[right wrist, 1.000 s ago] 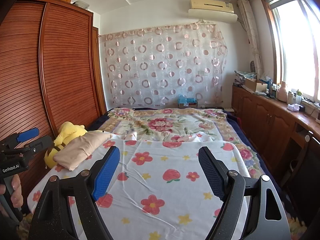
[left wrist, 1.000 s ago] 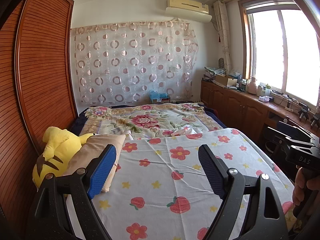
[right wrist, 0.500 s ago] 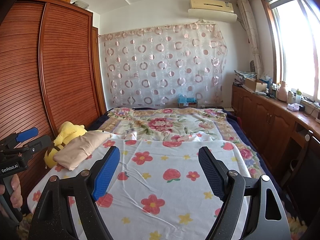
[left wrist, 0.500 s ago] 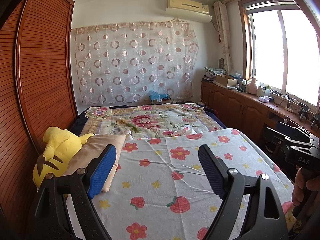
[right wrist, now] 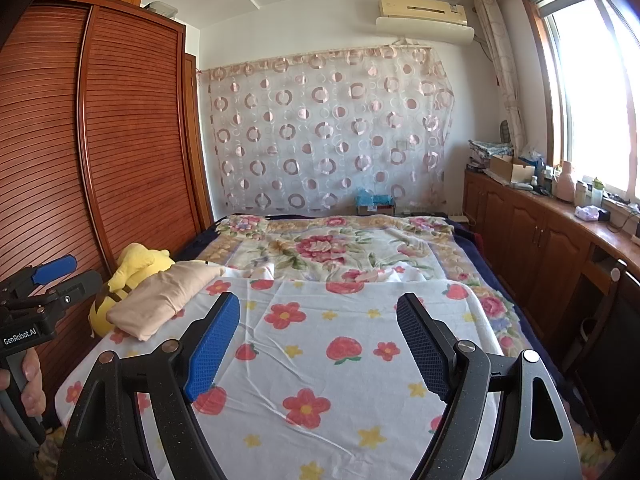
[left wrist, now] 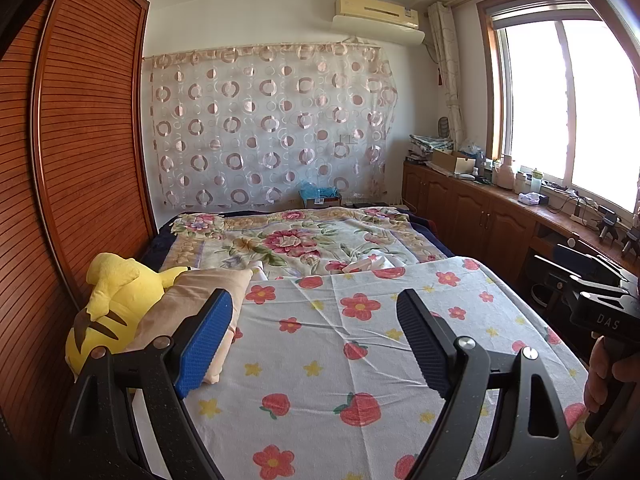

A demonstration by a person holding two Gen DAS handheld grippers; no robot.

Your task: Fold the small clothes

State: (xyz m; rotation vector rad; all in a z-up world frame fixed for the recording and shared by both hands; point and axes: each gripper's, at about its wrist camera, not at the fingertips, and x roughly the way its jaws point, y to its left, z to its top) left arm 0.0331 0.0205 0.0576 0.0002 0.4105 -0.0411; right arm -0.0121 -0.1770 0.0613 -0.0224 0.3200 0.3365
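Observation:
A folded beige garment (left wrist: 188,312) lies at the left edge of the bed, resting against a yellow plush toy (left wrist: 108,308); it also shows in the right wrist view (right wrist: 168,300). My left gripper (left wrist: 316,340) is open and empty, held above the white flower-print sheet (left wrist: 360,360). My right gripper (right wrist: 320,344) is open and empty above the same sheet (right wrist: 340,380). Each gripper sees the other at the frame's edge: the right one (left wrist: 600,304) and the left one (right wrist: 44,280).
A wooden slatted wardrobe (right wrist: 120,140) runs along the left. Wooden cabinets with clutter on top (right wrist: 540,220) line the right wall under the window. A floral blanket (right wrist: 340,248) covers the far half of the bed. A patterned curtain (left wrist: 272,128) hangs behind.

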